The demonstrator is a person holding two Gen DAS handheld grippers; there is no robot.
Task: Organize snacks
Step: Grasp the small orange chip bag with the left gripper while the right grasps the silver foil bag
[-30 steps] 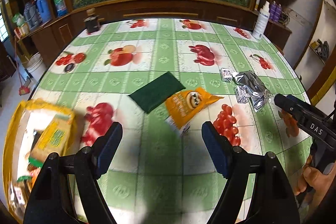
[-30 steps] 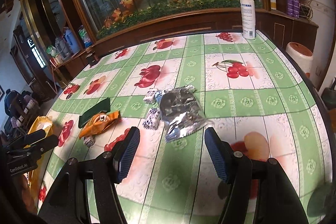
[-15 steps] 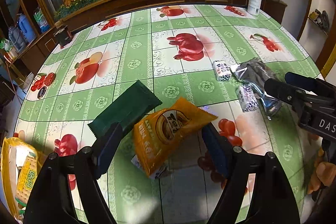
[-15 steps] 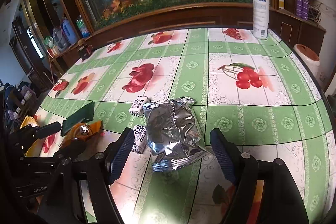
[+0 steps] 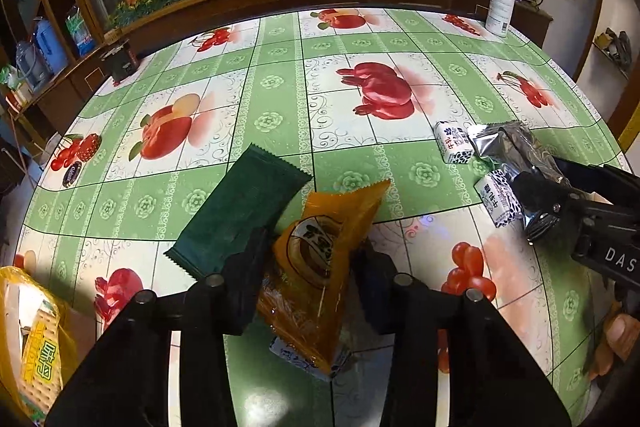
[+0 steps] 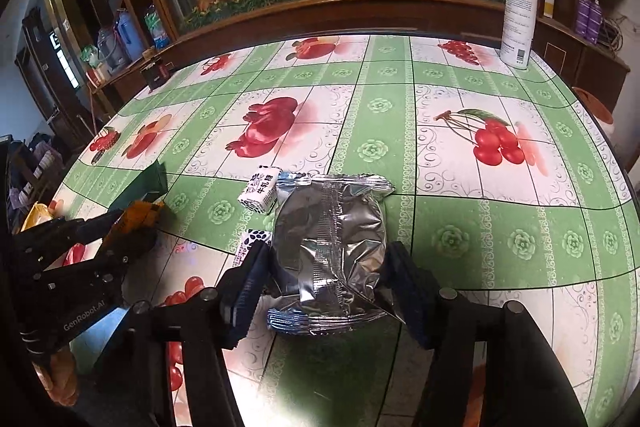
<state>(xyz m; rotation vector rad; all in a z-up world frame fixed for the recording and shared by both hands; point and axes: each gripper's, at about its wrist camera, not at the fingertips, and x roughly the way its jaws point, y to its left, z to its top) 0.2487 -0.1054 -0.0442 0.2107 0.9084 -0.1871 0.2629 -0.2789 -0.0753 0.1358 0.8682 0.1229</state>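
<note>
An orange snack packet (image 5: pixel 320 267) lies on the fruit-print tablecloth (image 5: pixel 280 99). My left gripper (image 5: pixel 312 251) has it between its pads, and the jaws are closing with both pads against its sides. A dark green packet (image 5: pixel 240 211) lies just left of it. My right gripper (image 6: pixel 328 255) is closing on a silver foil packet (image 6: pixel 332 239); its pads touch both edges and the near corner crumples. Two small white candies (image 6: pixel 260 189) (image 6: pixel 250 247) sit beside the foil packet. A third candy (image 5: pixel 288 351) peeks from under the orange packet.
A yellow bag (image 5: pixel 24 327) with a cracker pack sits at the table's left edge. A white spray bottle (image 6: pixel 520 11) stands at the far right, and a small dark box (image 5: pixel 122 61) at the far left. A wooden cabinet with a flower panel runs behind.
Both grippers came forward and down onto the table. The left jaws narrowed around the orange packet, the right jaws around the silver packet.
</note>
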